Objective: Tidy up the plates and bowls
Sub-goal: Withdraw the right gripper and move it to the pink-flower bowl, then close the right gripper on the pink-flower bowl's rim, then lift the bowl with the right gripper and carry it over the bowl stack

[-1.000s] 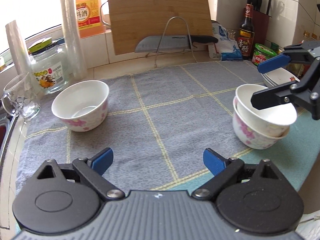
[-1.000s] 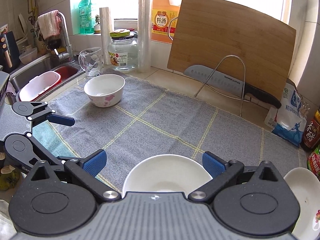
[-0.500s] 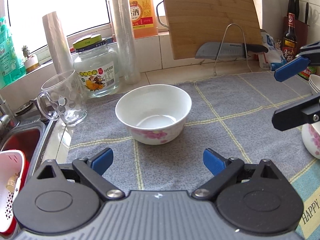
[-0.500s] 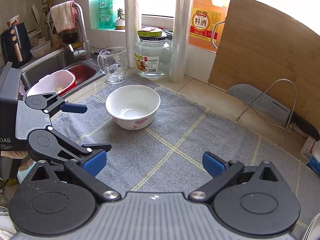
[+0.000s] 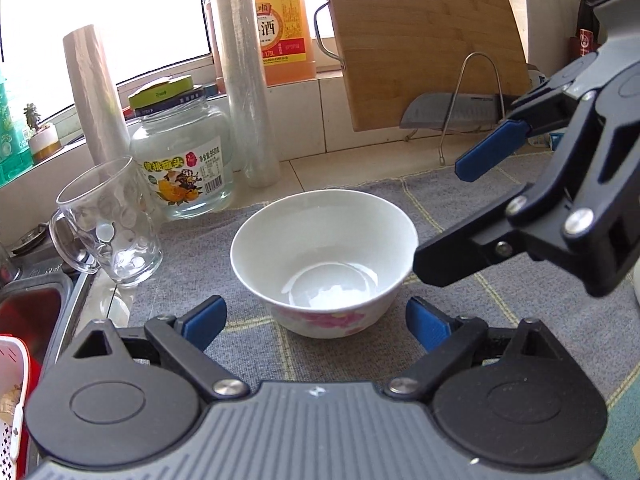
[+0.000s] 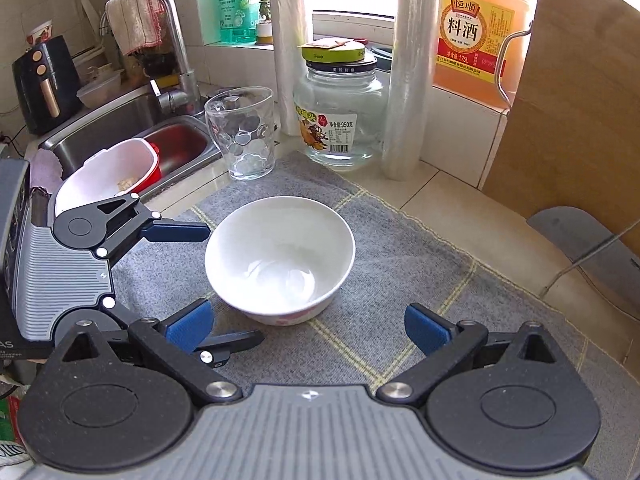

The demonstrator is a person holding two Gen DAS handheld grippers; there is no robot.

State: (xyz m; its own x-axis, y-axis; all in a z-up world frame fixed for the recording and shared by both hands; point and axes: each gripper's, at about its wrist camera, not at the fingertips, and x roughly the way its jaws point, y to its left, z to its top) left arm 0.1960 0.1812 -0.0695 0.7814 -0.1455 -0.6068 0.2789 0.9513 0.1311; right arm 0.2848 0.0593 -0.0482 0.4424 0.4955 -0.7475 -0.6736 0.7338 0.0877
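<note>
A white bowl (image 5: 324,264) with pink flowers stands empty and upright on the grey checked cloth (image 5: 440,200). My left gripper (image 5: 316,322) is open, its blue pads on either side of the bowl's near wall and not touching it. From the right my right gripper (image 5: 438,218) reaches in, open, one black finger close to the bowl's right rim. In the right wrist view the bowl (image 6: 280,256) sits just ahead of the open right gripper (image 6: 308,326). The left gripper (image 6: 232,285) flanks the bowl's left side.
Behind the bowl stand a glass mug (image 5: 108,224), a glass jar (image 5: 184,160) and two rolls of film (image 5: 244,80). A wooden cutting board (image 5: 432,48) and a knife (image 5: 448,114) lean at the back right. The sink (image 6: 120,128) with a red-and-white basket (image 6: 108,172) lies left.
Both grippers have swung left, away from the stacked bowls, which have left both views. The single bowl is now large and close in front of both. Both grippers stayed open.
</note>
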